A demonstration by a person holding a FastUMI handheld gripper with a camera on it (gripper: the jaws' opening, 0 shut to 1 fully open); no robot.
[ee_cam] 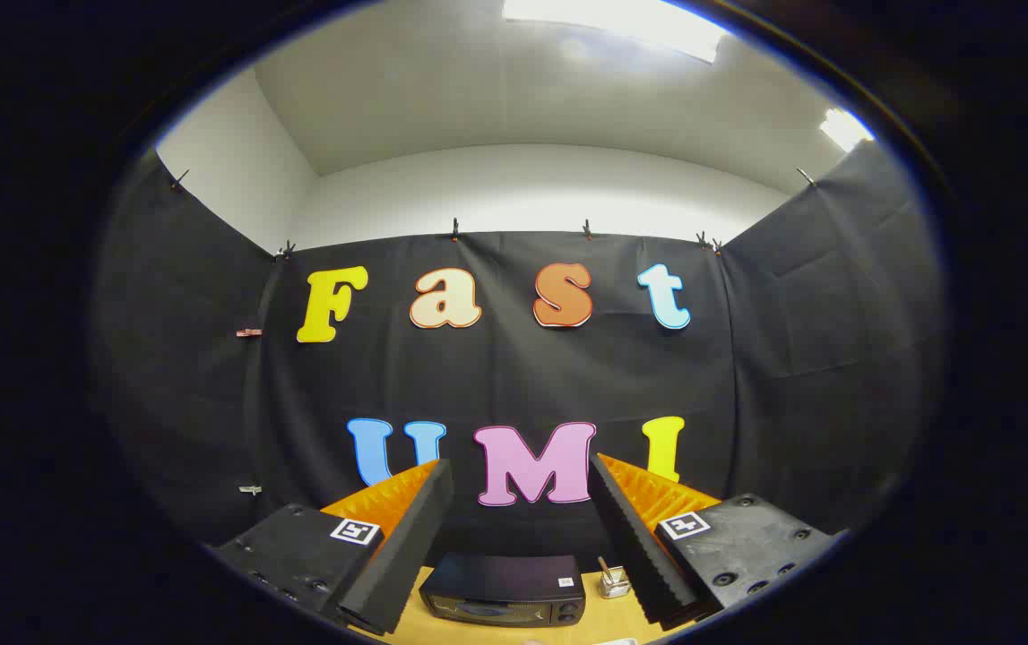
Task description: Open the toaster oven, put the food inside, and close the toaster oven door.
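Note:
The black toaster oven (pixel 505 589) stands on the wooden table (pixel 410 623), low down between and beyond my two fingers. Its door looks closed, though only the top and upper front show. My gripper (pixel 521 484) is raised high and tilted up toward the booth's wall, open, with nothing between the ribbed black pads. The left finger (pixel 406 528) and right finger (pixel 634 528) stand wide apart. A pale edge of something (pixel 618 641) peeks in near the table's front; I cannot tell what it is.
A small silvery metal object (pixel 612 582) stands on the table just right of the oven. Black cloth walls close the booth at the back and on both sides.

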